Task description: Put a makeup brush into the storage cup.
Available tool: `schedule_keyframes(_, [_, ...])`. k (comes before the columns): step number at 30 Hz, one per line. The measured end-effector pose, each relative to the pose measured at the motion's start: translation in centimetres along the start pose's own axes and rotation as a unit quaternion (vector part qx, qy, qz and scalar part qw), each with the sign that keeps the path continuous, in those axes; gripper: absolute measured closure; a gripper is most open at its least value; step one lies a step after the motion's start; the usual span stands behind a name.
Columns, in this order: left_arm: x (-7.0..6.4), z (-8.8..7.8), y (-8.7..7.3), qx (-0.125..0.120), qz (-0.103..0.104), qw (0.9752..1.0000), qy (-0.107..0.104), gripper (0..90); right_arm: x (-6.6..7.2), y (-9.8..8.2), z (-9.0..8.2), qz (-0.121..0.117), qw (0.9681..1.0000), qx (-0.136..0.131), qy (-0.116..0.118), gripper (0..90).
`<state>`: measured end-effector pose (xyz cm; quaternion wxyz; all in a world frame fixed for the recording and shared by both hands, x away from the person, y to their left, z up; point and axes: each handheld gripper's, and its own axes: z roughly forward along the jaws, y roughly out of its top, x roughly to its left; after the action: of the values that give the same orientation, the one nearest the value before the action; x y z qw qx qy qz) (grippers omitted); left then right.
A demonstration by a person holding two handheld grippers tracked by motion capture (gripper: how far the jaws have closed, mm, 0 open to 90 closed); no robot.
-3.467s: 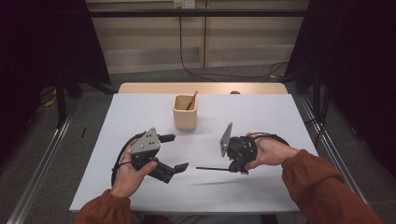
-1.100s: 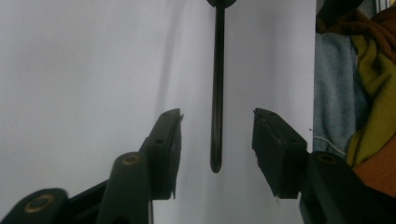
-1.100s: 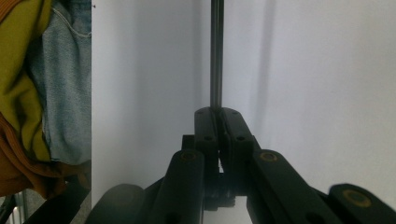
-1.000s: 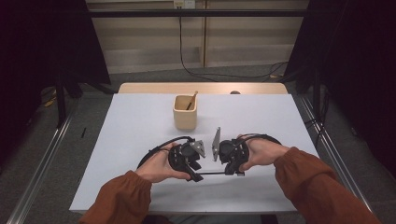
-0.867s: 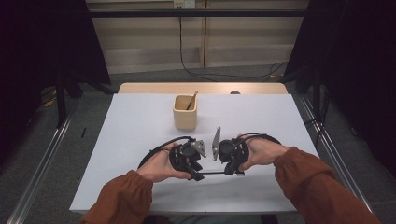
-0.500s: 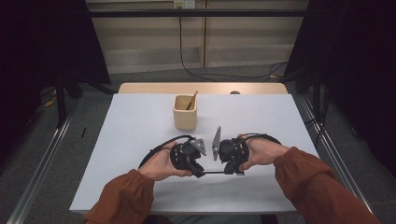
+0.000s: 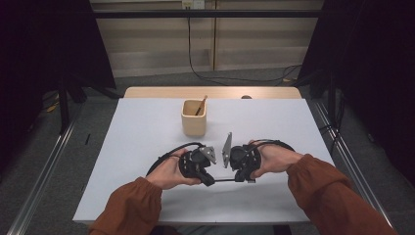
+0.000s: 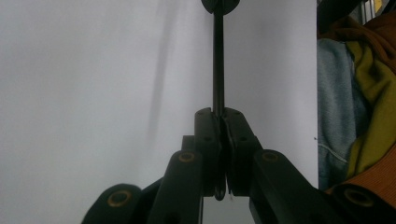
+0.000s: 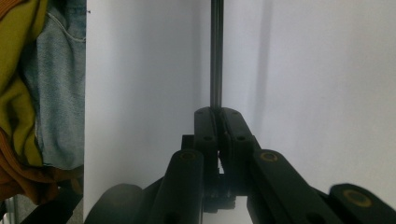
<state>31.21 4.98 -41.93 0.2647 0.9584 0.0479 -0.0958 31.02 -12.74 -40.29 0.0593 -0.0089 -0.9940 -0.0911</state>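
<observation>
A thin black rod (image 7: 223, 180) lies level just above the white table (image 7: 142, 132), spanning the gap between my two grippers. My left gripper (image 7: 211, 180) is shut on its left end; its jaws have just been closing onto it. My right gripper (image 7: 238, 179) is shut on the other end. In the left gripper view the rod (image 8: 218, 60) runs straight up from the pressed pads of the left gripper (image 8: 221, 112). The right gripper view shows the same rod (image 9: 215, 56) rising from the right gripper (image 9: 216, 111).
A wooden cup (image 7: 193, 120) with a wooden stick (image 7: 201, 105) leaning in it stands behind the grippers, near the table's middle. The table's front edge lies close under the person's forearms. Dark curtains flank both sides.
My left gripper came in from the left to meet the right gripper, and its jaws closed on the rod's free end. The right gripper kept still with the rod.
</observation>
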Motion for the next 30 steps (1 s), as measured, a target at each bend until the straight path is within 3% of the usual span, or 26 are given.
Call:
schedule_keyframes(6, [0.0, -0.2, -0.1, -0.003, 0.002, 1.0000, 0.001, 85.7, 0.0, -0.2, -0.2, 0.001, 0.9999, -0.012, -0.001, 84.9])
schedule_keyframes(12, [0.2, 0.1, -0.4, -0.001, -0.004, 0.9999, -0.010, 85.7, 0.1, -0.5, 0.1, -0.001, 0.9995, -0.029, 0.009, 76.4])
schedule_keyframes(14, [0.2, 0.2, -0.5, -0.002, -0.005, 0.9999, -0.013, 85.7, 0.1, -0.6, 0.2, 0.006, 0.9994, -0.034, 0.007, 69.0])
schedule_keyframes(16, [0.2, 0.2, -0.6, -0.005, -0.006, 0.9999, -0.013, 85.7, 0.1, -0.7, 0.3, 0.010, 0.9990, -0.043, 0.008, 67.0])
schedule_keyframes(22, [0.3, -0.3, -0.8, -0.012, -0.008, 0.9999, -0.007, 85.7, -0.1, -1.1, 0.1, 0.028, 0.9972, -0.069, 0.003, 42.7])
schedule_keyframes(30, [0.2, -0.6, -0.9, -0.023, -0.011, 0.9997, -0.002, 85.7, -0.3, -1.1, 0.1, 0.034, 0.9951, -0.091, -0.012, 18.8])
